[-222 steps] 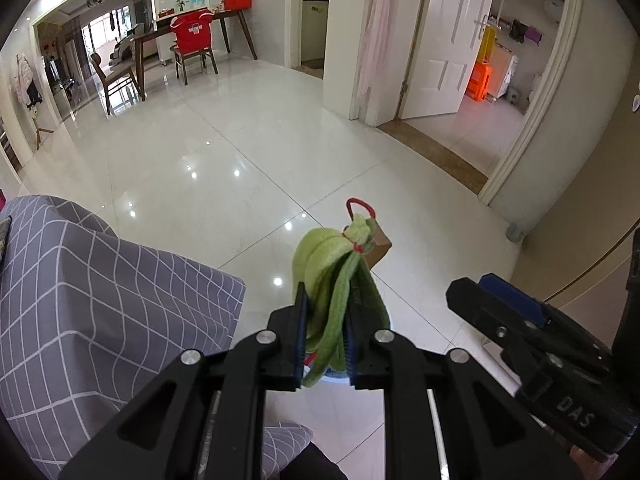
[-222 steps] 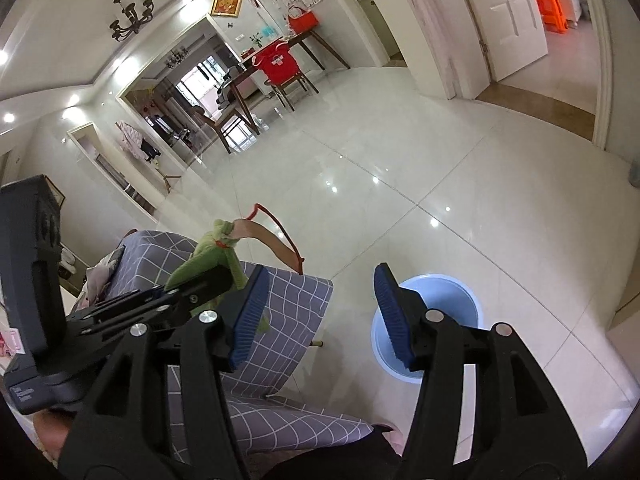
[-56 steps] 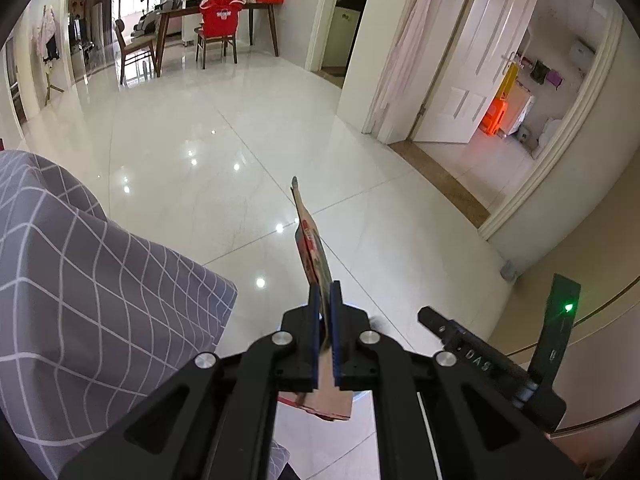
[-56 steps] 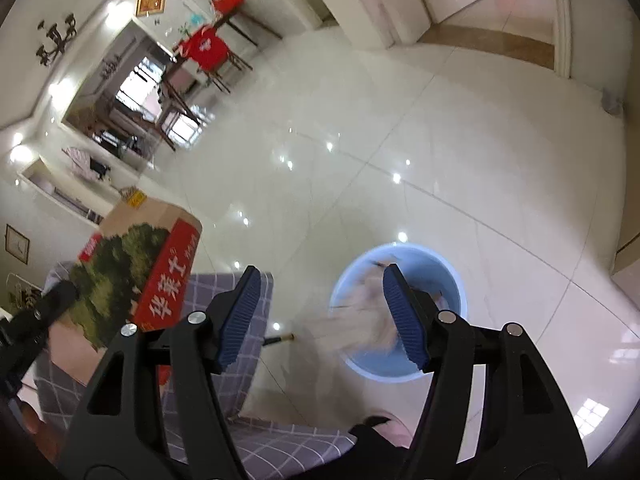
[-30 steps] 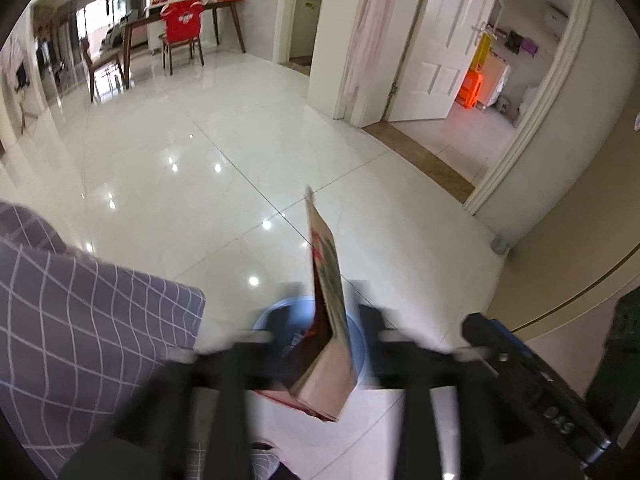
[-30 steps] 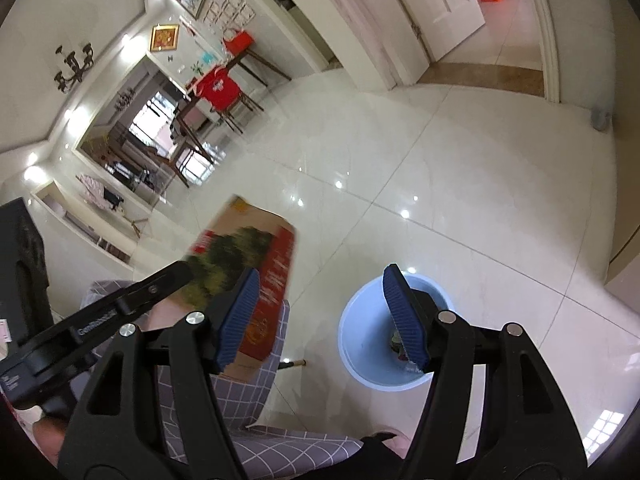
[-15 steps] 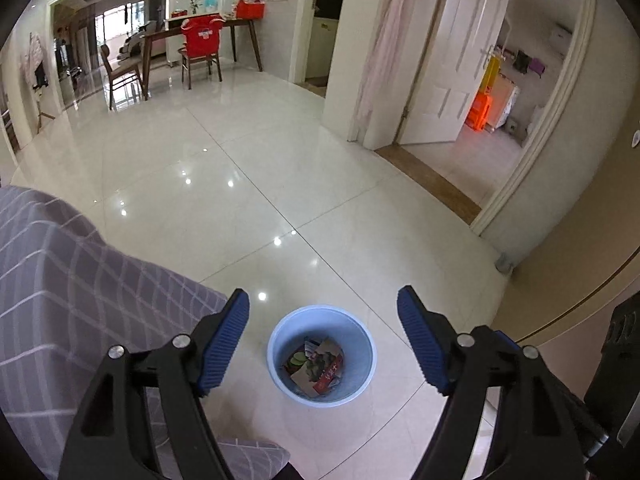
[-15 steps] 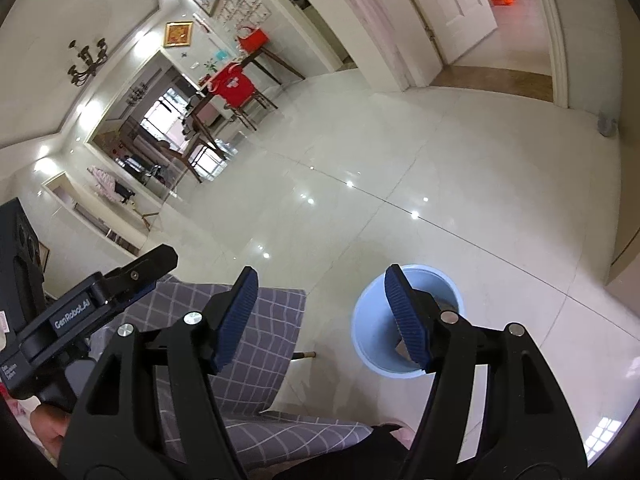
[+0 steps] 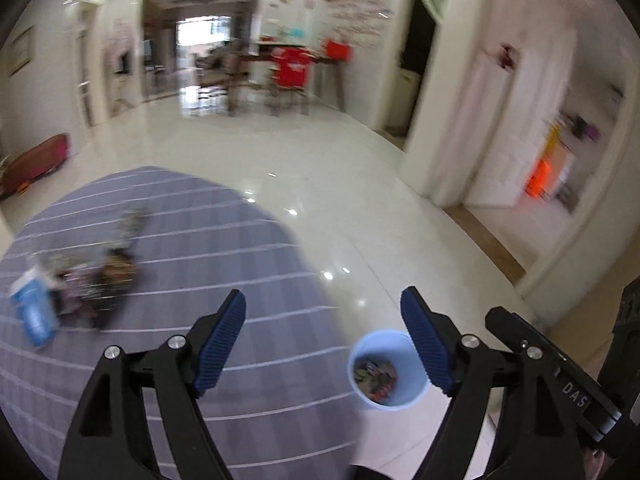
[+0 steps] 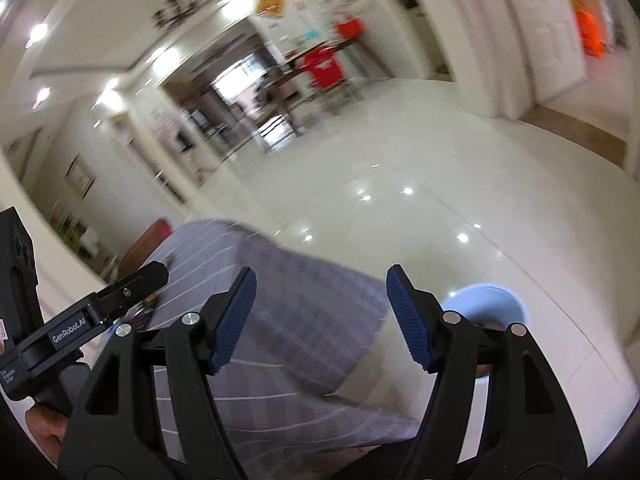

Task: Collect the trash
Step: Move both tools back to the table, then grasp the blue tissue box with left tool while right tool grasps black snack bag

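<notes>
A: Left tongs (image 9: 322, 336) empty, jaws opening; right tongs (image 10: 320, 316) spread, nothing between; blue bin (image 9: 387, 370) on the floor at five o'clock, holding scraps.

B: Risk?

A: Leftover trash (image 9: 86, 280) lies at nine o'clock on the grey checked surface (image 9: 224, 248); a hurried reach may knock the blue-white cup (image 9: 34, 314) off.

B: Unclear?

A: Motion blur smears the pile, pieces unidentifiable; from the right wrist view it is hidden.
</notes>
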The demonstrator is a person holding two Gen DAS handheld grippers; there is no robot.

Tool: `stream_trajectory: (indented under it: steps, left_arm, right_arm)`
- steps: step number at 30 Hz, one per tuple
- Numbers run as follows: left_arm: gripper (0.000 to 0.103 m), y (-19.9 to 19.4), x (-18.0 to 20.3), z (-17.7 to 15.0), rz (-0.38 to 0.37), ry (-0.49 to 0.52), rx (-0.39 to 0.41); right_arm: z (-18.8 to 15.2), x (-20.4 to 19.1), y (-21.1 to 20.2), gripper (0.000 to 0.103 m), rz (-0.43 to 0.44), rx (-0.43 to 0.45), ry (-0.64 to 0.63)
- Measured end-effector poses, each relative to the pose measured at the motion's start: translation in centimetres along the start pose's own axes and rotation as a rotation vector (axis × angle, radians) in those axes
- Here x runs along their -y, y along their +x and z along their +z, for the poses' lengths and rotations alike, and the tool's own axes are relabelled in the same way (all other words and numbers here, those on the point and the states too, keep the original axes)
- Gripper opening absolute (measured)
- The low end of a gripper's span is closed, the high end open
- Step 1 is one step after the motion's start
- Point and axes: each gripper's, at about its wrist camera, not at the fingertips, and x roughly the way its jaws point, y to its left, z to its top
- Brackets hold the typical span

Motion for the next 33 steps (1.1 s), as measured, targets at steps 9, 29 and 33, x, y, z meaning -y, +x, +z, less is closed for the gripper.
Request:
stream_trajectory:
  steps: [9, 29, 33]
  left_arm:
    - [0.082, -3.7, -17.5, 1.5, 0.196, -0.342, 0.016]
    - [0.035, 1.7, -27.6, 0.2, 0.192, -0.445, -0.112]
    - [0.020, 0.0, -28.0, -0.1, 0.184, -0.438, -0.074]
  right_arm:
    - [-2.0, -15.0, 7.4, 0.069, 0.137, -0.149, -0.219]
    - [-7.8, -26.7, 20.8, 0.073, 0.083, -0.340, -0.390]
    - [-8.4, -27.9, 21.8, 0.076, 0.050, -0.345, -0.436]
